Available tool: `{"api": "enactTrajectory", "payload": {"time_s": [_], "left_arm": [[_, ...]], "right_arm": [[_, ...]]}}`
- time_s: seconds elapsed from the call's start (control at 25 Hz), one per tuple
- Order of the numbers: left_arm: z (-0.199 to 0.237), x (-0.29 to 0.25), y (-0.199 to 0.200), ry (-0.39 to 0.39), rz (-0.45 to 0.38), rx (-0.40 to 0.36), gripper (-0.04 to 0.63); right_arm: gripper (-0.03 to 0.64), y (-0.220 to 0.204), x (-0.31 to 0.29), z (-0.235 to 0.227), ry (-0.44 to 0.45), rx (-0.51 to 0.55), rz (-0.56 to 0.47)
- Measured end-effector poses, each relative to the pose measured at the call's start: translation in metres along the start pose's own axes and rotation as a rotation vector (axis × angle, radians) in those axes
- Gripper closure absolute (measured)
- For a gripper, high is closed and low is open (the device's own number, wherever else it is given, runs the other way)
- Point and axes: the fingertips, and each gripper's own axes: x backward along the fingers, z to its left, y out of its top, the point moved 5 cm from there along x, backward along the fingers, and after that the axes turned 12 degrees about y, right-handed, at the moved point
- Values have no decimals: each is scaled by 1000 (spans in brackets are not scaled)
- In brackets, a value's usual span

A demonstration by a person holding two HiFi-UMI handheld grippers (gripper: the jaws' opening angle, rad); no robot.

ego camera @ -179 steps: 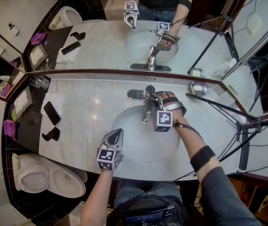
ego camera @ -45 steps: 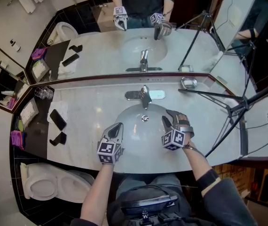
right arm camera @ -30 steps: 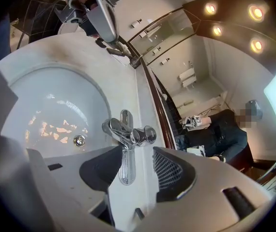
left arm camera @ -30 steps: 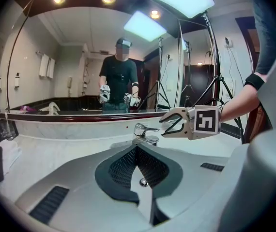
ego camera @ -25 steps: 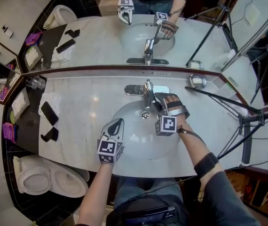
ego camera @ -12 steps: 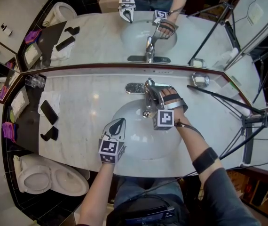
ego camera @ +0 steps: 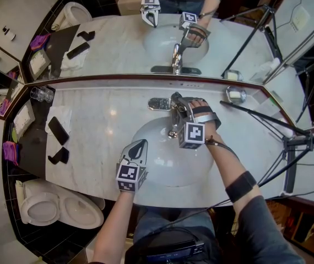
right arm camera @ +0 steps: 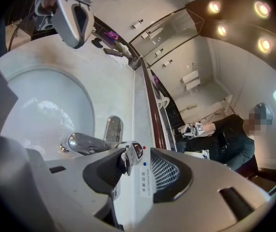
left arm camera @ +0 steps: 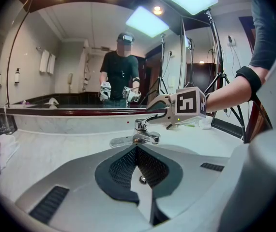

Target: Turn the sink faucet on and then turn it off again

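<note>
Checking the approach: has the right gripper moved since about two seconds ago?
Yes. The right gripper went from the near rim of the basin to the faucet; its jaws have just been closing, the handle between them.

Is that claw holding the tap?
Nothing yet. The right gripper, jaws just closing, straddles the tip of the faucet lever, with a gap on one side.
</note>
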Motion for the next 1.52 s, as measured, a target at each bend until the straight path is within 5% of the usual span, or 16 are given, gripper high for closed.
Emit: {"api": "enactTrajectory", "payload": {"time_s": [0.96,1.52], "left_arm": [[14,5,13,24,-18,18,606],[11,21,25,9,-27,12,606]], "right_arm": [[442,1,-5,-21,134,-125,7],[430,-1,32,-4,76,-146,26]]}}
